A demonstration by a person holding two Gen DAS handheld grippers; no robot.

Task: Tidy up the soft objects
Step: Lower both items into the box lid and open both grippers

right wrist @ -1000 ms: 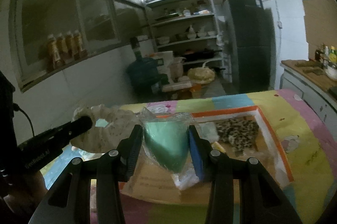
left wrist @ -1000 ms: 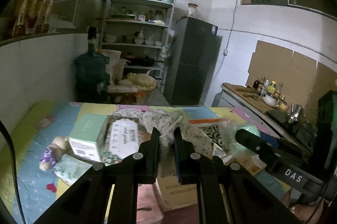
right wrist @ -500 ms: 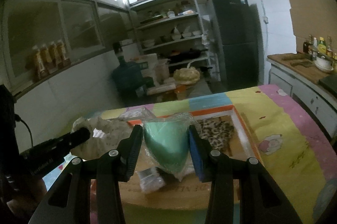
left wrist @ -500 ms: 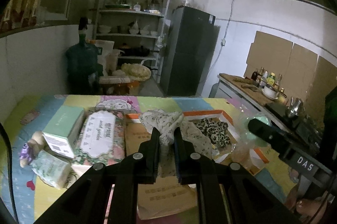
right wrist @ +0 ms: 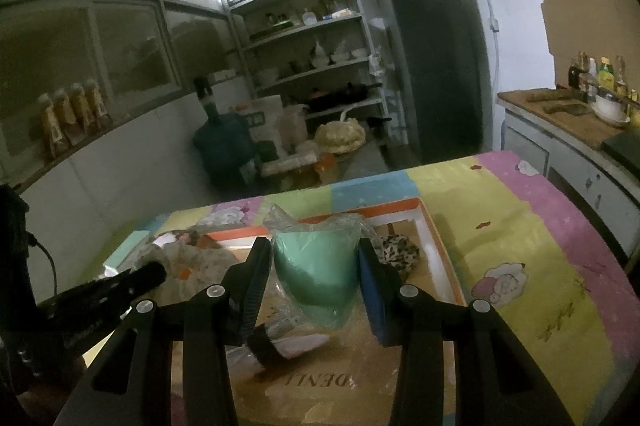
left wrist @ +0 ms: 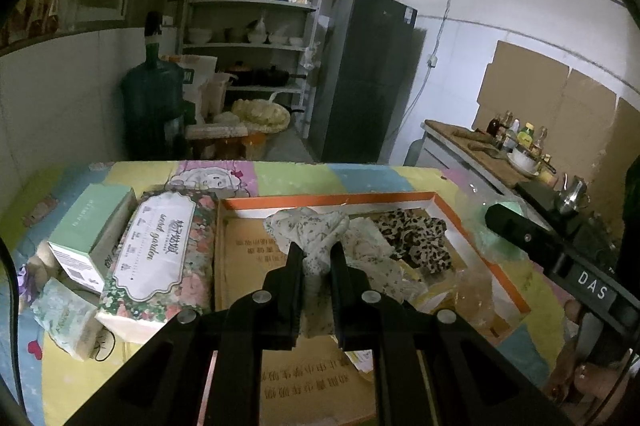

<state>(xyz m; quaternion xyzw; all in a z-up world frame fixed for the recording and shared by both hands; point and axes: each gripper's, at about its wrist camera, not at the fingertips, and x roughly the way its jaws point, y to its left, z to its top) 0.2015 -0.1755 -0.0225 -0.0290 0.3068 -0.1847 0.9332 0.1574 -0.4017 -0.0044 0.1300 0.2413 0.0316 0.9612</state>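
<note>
Floral cloth (left wrist: 316, 242) is hanging pinched in the closed left gripper (left wrist: 316, 262) above the orange-rimmed box (left wrist: 472, 222) | right gripper (right wrist: 316, 278) is clamping a bagged green cushion (right wrist: 316, 278) over it | step: carrying both in | next: lowering, then releasing inside.

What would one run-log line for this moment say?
left gripper: shut on floral cloth | right gripper: shut on bagged green item | both over orange-rimmed box | leopard cloth inside
</note>
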